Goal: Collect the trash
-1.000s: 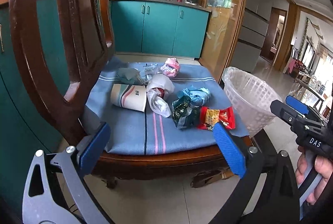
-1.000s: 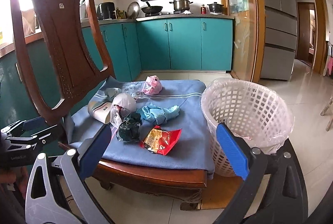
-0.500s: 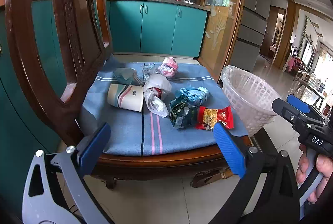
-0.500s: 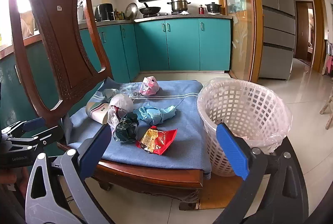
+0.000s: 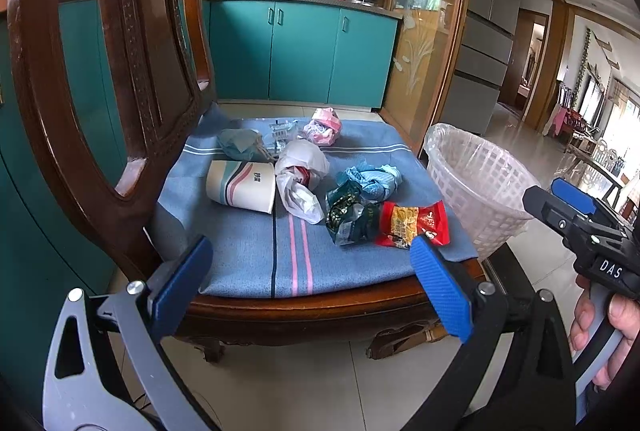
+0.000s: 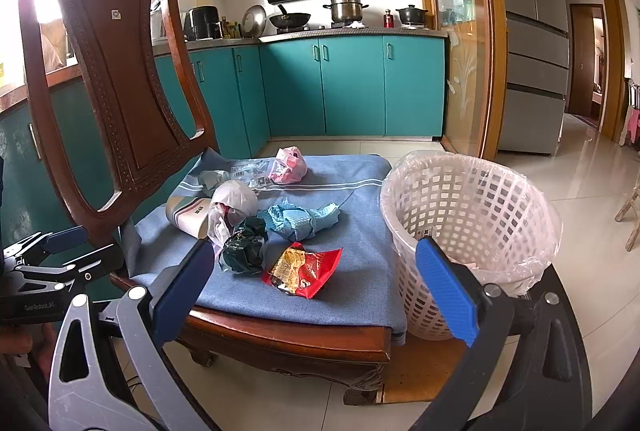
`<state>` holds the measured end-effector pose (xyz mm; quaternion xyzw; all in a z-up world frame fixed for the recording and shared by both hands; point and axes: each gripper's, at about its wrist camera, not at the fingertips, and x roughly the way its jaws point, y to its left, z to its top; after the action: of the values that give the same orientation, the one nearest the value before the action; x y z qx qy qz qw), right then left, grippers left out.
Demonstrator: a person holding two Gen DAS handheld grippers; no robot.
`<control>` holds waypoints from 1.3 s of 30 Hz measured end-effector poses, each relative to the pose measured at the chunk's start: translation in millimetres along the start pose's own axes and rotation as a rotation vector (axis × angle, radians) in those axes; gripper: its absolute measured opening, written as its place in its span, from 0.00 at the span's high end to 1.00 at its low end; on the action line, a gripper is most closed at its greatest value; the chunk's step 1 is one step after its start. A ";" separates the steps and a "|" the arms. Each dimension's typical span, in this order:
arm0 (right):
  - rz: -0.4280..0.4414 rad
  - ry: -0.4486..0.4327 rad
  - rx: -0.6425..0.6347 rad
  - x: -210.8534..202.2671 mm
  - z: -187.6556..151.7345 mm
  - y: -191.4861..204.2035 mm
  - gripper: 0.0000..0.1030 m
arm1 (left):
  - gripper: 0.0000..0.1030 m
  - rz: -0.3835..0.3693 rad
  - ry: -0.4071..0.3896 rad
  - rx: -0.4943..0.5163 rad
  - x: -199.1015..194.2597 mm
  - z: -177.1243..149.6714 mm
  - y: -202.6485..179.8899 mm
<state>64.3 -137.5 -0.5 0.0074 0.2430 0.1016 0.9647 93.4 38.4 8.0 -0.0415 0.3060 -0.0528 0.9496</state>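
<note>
Both hand-held grippers, left [image 5: 316, 283] and right [image 6: 320, 283], released, empty. Wrappers [image 6: 302, 267] on chair cloth [image 6: 360, 271]; basket [image 6: 468, 231] right.

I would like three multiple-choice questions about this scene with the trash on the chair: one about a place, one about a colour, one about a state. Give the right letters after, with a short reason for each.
1. Where does the white basket stand?
A. on the chair cushion
B. on the floor beside the chair
C. on the kitchen counter

2. What colour is the flat snack wrapper nearest the front edge of the cushion?
A. red
B. purple
C. black

3. In what state are the left tongs and the right tongs?
A. both open and empty
B. both shut on trash
C. left open, right shut on the paper cup

Answers:
1 B: its base rests on the tiles next to the seat.
2 A: the wrapper is red with a yellow picture.
3 A: the blue pads stand wide apart in both views, with nothing between them.
</note>
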 end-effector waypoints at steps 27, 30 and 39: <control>0.046 0.283 -0.153 150.7 30.3 22.9 0.05 | 0.04 0.007 0.010 -0.031 10.9 2.6 5.8; 0.038 0.363 -0.150 193.1 29.5 23.5 0.13 | 0.04 0.015 0.018 -0.031 13.5 2.9 8.1; 0.107 0.514 -0.108 239.0 23.5 19.2 0.74 | 0.04 0.025 0.021 -0.015 46.8 44.7 22.2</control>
<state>277.5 -70.1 -90.2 -0.0574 0.4736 0.1639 0.8634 159.0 56.5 14.7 -0.0443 0.3167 -0.0388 0.9467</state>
